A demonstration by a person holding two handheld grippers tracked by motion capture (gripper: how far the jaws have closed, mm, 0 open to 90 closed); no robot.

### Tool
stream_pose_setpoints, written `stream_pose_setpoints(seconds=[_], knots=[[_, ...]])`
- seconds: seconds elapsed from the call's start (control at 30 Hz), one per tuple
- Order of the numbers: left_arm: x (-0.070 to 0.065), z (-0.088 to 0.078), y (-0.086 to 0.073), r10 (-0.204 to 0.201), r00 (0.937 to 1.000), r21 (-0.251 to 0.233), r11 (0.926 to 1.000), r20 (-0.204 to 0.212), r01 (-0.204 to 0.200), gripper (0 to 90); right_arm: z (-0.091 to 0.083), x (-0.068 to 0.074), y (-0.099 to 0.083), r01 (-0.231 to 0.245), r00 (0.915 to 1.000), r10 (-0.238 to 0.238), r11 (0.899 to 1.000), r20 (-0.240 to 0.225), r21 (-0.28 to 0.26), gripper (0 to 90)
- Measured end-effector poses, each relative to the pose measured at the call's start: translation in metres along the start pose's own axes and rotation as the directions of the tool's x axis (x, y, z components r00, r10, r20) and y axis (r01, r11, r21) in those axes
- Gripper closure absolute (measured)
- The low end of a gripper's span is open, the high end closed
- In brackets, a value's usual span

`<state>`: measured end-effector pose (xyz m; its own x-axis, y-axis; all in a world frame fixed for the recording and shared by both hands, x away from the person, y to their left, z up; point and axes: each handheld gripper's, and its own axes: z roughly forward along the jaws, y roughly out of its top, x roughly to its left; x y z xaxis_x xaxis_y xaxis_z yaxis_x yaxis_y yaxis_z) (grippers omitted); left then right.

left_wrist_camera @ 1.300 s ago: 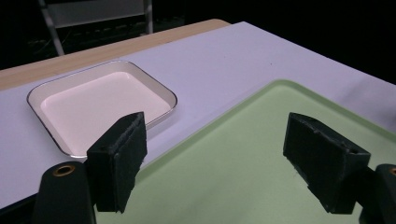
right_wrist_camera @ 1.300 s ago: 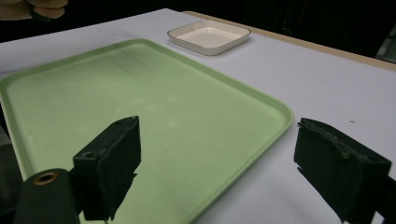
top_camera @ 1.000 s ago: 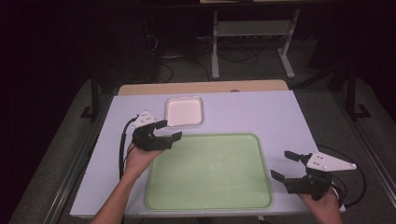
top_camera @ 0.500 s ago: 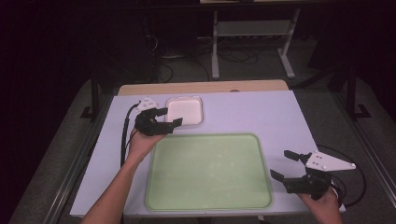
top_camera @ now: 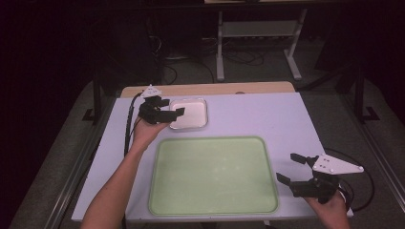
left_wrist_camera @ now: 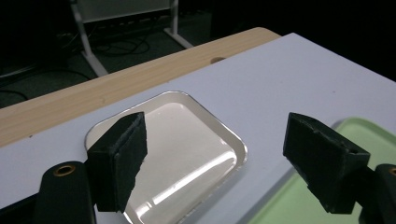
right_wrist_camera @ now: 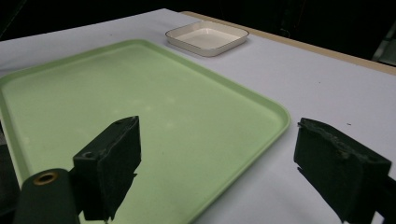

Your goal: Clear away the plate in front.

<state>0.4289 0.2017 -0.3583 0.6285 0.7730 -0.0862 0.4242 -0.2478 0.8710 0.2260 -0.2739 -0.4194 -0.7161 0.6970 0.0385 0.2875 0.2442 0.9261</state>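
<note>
A pale matte surface [top_camera: 258, 119] with a wooden strip along its far edge carries a large, flat green tray [top_camera: 213, 174] with rounded corners and a low raised rim, near the front edge. Behind its left corner, just apart, sits a small shiny square metal dish [top_camera: 188, 113]. The left gripper [top_camera: 165, 113] hovers at the dish's left rim, jaws spread wide. The right gripper [top_camera: 290, 168] hangs open beside the tray's right edge, with bare surface beyond it.
</note>
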Motion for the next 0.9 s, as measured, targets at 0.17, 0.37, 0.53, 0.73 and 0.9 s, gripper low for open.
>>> stream_pose_setpoints(seconds=[0.17, 0.37, 0.53, 0.73, 0.9], knots=[[0.014, 0.01, 0.004, -0.039, 0.999, 0.006, 0.9992, -0.021, 0.039, 21.2, 0.0, -0.001, 0.0, -0.001, 1.0, 0.001, 1.0, 0.001, 0.0, 14.0], [0.026, 0.024, -0.004, -0.078, 0.9952, 0.04, 0.996, -0.059, 0.08, 21.1, 0.0, -0.002, 0.0, -0.004, 1.0, 0.004, 1.0, 0.004, -0.001, 14.0], [0.04, 0.031, -0.012, -0.131, 0.987, 0.043, 0.9898, -0.093, 0.136, 21.3, -0.001, -0.002, -0.001, -0.008, 1.0, 0.008, 1.0, 0.003, -0.003, 14.0], [0.055, 0.041, -0.023, -0.188, 0.9714, 0.055, 0.9788, -0.146, 0.197, 26.5, 0.002, 0.0, 0.001, -0.004, 1.0, 0.004, 1.0, -0.003, -0.004, 14.0], [0.062, 0.049, -0.031, -0.254, 0.9563, 0.06, 0.9625, -0.145, 0.265, 34.8, 0.002, 0.001, 0.001, 0.002, 1.0, -0.002, 1.0, 0.0, 0.002, 14.0]])
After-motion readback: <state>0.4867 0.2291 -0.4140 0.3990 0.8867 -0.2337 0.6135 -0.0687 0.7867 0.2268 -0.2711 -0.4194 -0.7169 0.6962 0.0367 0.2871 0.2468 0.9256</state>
